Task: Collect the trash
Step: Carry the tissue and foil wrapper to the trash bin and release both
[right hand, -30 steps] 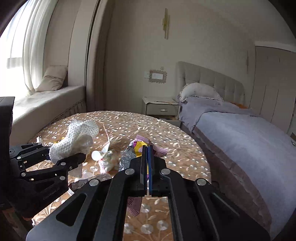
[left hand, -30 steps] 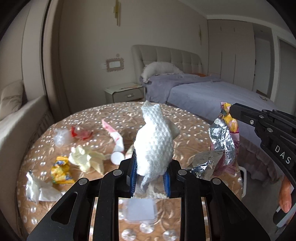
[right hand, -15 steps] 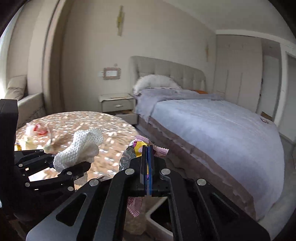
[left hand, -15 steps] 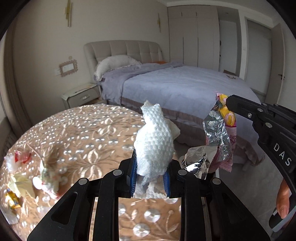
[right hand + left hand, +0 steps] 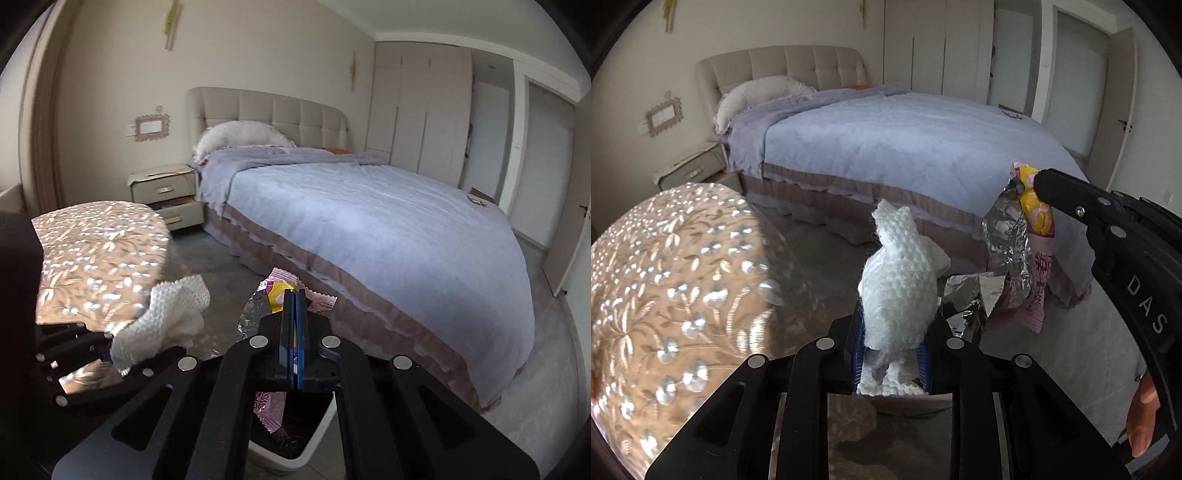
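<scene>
My left gripper [image 5: 891, 343] is shut on a white crumpled paper towel [image 5: 897, 284], which stands up from between the blue pads. That towel [image 5: 162, 325] also shows at the lower left of the right wrist view. My right gripper [image 5: 294, 306] is shut on a pink, yellow and foil snack wrapper [image 5: 280, 291]. In the left wrist view the wrapper [image 5: 1015, 251] hangs from the right gripper [image 5: 1039, 184] just right of the towel. A white bin [image 5: 314, 443] with a dark inside sits on the floor directly below the right gripper.
A round table with a floral beige cloth [image 5: 665, 280] lies to the left, beside both grippers. A large bed with a lilac cover [image 5: 369, 221] fills the middle and right. A nightstand [image 5: 166, 192] stands by the wall. Grey floor runs between table and bed.
Both grippers swung right, away from the table and its scattered trash, and sank toward the floor. The bin has come into the right wrist view. Both still hold their pieces.
</scene>
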The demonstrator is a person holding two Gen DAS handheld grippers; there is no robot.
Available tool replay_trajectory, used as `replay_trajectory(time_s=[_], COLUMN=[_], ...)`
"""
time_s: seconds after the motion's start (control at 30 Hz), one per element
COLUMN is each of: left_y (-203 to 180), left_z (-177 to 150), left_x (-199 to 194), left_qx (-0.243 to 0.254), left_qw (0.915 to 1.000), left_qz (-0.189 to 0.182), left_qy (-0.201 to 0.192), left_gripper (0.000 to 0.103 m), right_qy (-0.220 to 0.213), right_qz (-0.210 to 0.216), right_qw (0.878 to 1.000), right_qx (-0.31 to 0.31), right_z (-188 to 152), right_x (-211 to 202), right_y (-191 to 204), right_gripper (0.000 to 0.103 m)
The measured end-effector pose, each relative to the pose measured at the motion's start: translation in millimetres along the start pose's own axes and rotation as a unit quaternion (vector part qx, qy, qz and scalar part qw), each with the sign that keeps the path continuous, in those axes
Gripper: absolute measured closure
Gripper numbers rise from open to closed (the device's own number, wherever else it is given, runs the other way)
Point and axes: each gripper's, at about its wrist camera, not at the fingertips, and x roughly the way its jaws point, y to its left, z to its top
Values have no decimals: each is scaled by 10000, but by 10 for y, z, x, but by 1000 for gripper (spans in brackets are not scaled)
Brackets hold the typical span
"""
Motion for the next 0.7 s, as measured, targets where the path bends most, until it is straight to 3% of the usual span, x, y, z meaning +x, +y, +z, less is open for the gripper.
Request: replay_trajectory(time_s=[0.23, 0.33, 0.37, 0.4, 0.47, 0.6, 0.7], left_y=[-178, -216, -243, -247, -240, -194, -238], left_z=[-100, -165, -178, -189, -218, -254, -292], left_x=[839, 1168, 1246, 1336, 1478, 1621, 1569], left_qx=[-77, 1, 39, 70, 79, 65, 232], left_qw=[9983, 9964, 9955, 9945, 9932, 9926, 9938], left_qz=[-209, -219, -233, -267, -338, -199, 188], left_qy=[536, 825, 916, 1008, 1111, 1199, 1075], left_gripper=[80, 75, 64, 39, 9, 5, 5], right_qy=[160, 283, 331, 378, 499, 677, 811], right_qz=[-390, -498, -497, -504, -515, -528, -417], right_qw=[9991, 9984, 9982, 9980, 9973, 9960, 9954], right_qx=[45, 20, 36, 66, 127, 234, 305], right_z=[-126, -203, -233, -252, -293, -373, -410], right_x=[418, 628, 666, 719, 851, 1029, 1146], right_y=[-250, -283, -313, -317, -350, -439, -454], right_gripper=[101, 101, 101, 101, 101, 101, 101])
